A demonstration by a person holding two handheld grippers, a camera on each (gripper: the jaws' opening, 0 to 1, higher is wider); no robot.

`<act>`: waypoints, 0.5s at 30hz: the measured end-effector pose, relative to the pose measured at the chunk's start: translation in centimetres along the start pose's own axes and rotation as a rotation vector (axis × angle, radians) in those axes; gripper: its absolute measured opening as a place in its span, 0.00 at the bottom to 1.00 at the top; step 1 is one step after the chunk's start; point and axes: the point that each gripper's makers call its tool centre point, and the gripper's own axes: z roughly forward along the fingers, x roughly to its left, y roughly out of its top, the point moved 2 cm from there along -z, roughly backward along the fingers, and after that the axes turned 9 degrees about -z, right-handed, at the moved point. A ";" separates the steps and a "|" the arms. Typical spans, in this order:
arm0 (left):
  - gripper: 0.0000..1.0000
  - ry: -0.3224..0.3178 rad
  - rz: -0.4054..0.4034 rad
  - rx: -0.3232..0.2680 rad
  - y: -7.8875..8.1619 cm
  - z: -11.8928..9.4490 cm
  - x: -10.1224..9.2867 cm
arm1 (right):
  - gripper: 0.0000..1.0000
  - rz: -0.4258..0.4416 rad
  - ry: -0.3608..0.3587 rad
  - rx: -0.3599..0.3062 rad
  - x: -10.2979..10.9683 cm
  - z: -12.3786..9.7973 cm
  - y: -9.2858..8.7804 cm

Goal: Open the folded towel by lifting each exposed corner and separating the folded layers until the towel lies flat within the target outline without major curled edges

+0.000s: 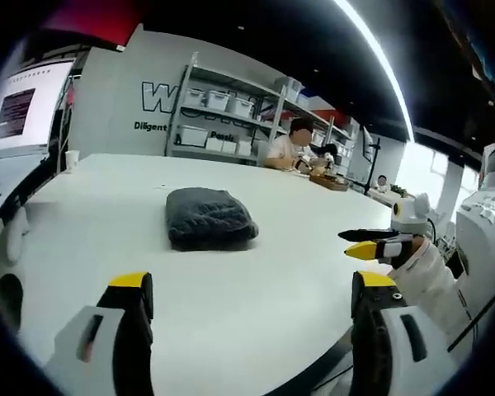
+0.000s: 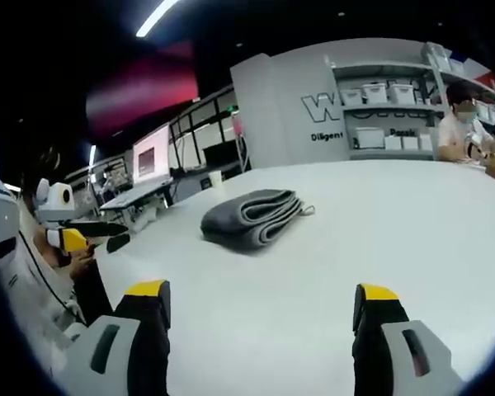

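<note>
1. Grey and still folded, the towel (image 1: 210, 216) is lying as a thick bundle on the white table (image 1: 256, 313), ahead of both grippers and touched by neither; I can make out no target outline on the tabletop.

2. Its layered folds are facing the right gripper view, where the towel (image 2: 252, 216) is showing stacked edges and a loose corner pointing toward the shelving side, its long axis running roughly left-to-right across that view.

3. In the left gripper view the bundle is sitting ahead and slightly toward the left jaw, showing a rounded closed side instead of open layers.

4. The left gripper (image 1: 252, 287) is hovering over the table with its yellow-tipped jaws spread wide and nothing between them.

5. The right gripper (image 2: 262, 299) is likewise hovering with jaws wide apart and empty, the towel lying forward and a little toward its left jaw.

6. Neither gripper is looking clearly nearer; the right one, though, is facing the exposed edges, so I judge it better placed to start lifting a corner.

7. Beyond the table, shelves with white boxes (image 1: 223, 103) are standing against the wall, and a seated person (image 2: 460, 124) is working at the far end.
</note>
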 end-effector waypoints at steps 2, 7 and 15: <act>0.99 0.003 -0.003 -0.004 0.0 -0.1 0.1 | 0.90 -0.006 0.006 -0.003 0.0 0.3 0.3; 0.99 0.007 -0.005 0.003 -0.2 -0.3 0.2 | 0.88 -0.026 0.019 -0.002 0.1 0.9 1.2; 0.98 0.006 -0.003 -0.002 -0.1 -0.4 0.2 | 0.86 -0.084 0.022 -0.016 -0.4 2.5 3.4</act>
